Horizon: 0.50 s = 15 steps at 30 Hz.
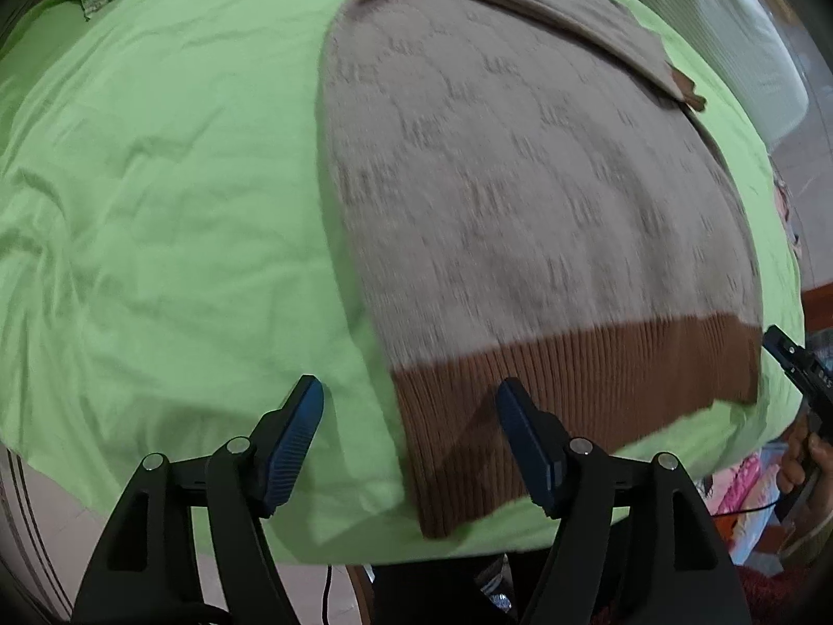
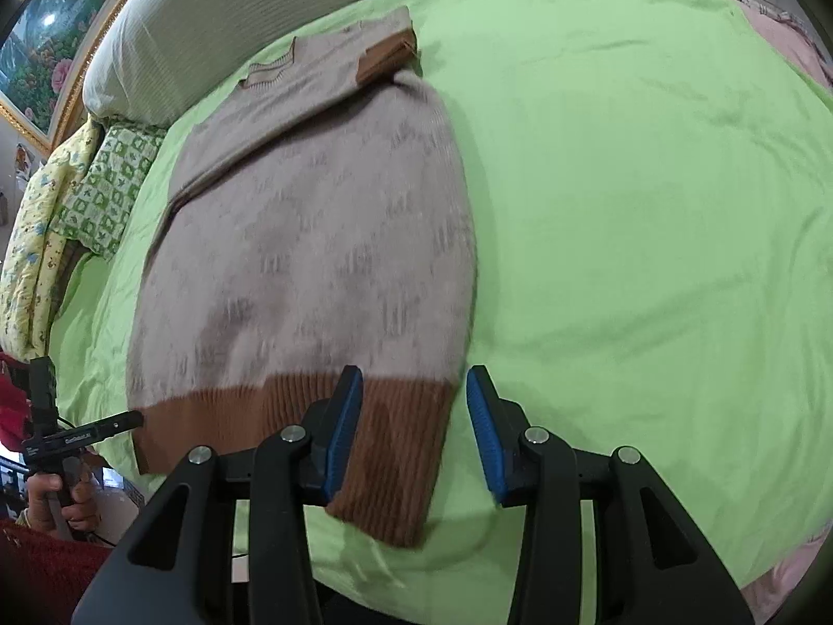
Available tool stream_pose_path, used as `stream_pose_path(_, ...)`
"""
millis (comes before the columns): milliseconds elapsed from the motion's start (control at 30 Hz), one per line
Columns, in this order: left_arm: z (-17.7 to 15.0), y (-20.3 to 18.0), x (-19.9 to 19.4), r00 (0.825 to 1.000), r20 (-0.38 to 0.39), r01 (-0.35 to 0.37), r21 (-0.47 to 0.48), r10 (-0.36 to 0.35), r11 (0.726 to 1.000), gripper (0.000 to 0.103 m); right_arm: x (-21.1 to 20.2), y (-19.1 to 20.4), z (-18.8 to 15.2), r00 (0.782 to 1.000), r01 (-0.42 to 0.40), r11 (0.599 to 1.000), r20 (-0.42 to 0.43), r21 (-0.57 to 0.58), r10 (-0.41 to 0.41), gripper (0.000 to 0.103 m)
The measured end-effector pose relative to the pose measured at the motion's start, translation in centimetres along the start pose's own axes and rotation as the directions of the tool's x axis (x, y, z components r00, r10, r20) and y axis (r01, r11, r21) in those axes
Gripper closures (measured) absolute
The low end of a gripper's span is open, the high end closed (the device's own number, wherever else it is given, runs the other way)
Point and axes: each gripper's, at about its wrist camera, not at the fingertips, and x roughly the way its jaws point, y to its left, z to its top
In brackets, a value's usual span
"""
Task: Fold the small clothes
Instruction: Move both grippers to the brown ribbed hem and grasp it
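A beige knit sweater [image 1: 520, 198] with a brown ribbed hem [image 1: 572, 390] lies flat on a green bedsheet [image 1: 156, 208], its sleeves folded in over the body. My left gripper [image 1: 408, 406] is open, just above the hem's left corner, one finger on each side of the edge. In the right wrist view the sweater [image 2: 312, 260] lies ahead, brown hem [image 2: 395, 442] nearest. My right gripper [image 2: 414, 396] is open and straddles the hem's right corner. A brown sleeve cuff [image 2: 388, 60] lies near the collar.
A green patterned pillow [image 2: 104, 192] and a yellow floral quilt [image 2: 36, 239] lie at the left of the bed. A white padded headboard [image 2: 208, 26] stands behind the sweater. The bed's near edge runs just under both grippers. The left gripper's handle [image 2: 67, 437] shows at far left.
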Motion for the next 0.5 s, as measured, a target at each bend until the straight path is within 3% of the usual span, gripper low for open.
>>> stream_pose_path(233,-2.0,-0.2,0.0,0.998,-0.024,0.049,0.004,-0.049,0.999,0.028,0.3,0.1,-1.6,0.999,-0.020,1.000,-0.035,0.002,0.020,0.060)
stream_pose_path(500,-0.8,0.1,0.6,0.994,-0.031,0.099,-0.080,-0.102,0.992,0.030,1.9,1.2,-2.3,0.995,-0.065,0.998,-0.069,0.016,0.066,0.060)
